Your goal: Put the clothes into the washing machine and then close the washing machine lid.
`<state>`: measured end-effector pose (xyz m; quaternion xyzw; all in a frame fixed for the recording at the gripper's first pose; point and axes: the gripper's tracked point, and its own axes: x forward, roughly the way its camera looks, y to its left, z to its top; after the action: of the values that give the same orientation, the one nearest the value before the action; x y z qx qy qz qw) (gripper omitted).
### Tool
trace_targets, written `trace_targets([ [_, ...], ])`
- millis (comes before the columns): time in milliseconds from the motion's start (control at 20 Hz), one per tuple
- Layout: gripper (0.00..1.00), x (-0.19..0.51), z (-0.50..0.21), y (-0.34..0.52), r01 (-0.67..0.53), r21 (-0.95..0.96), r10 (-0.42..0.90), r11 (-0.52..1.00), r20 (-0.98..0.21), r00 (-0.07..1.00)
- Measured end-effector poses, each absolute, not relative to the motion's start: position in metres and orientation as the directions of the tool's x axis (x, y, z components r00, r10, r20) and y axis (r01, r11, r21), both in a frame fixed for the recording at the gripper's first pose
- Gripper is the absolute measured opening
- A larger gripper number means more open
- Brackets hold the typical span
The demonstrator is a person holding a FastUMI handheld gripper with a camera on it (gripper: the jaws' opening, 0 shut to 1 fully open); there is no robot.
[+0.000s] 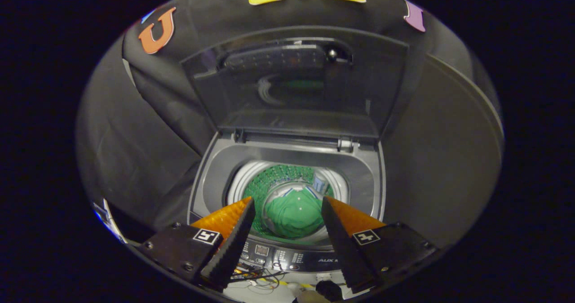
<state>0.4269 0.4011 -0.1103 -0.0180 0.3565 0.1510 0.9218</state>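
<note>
Above washer (287,159): claw (287,206) open, empty.

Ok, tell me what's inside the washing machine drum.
A green garment lies in the drum, beyond the open, empty gripper. Whatever is beneath it is covered.

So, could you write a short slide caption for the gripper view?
Open gripper hovers above the washing machine, green garment already in the drum, lid raised.

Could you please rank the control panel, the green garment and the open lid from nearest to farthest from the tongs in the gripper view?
The tongs are open, holding nothing.
1. Control panel: just below the fingers.
2. Green garment: down in the drum, beyond them.
3. Open lid: upright at the back.
</note>
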Motion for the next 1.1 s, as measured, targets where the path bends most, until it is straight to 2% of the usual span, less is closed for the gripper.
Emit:
trace_targets([
  [550,0.93,0.449,0.023,0.434,-0.323,0.072,0.321,0.944,-0.440,0.839],
  [1100,0.93,0.530,0.091,0.460,-0.245,0.053,0.246,0.968,-0.373,0.894],
])
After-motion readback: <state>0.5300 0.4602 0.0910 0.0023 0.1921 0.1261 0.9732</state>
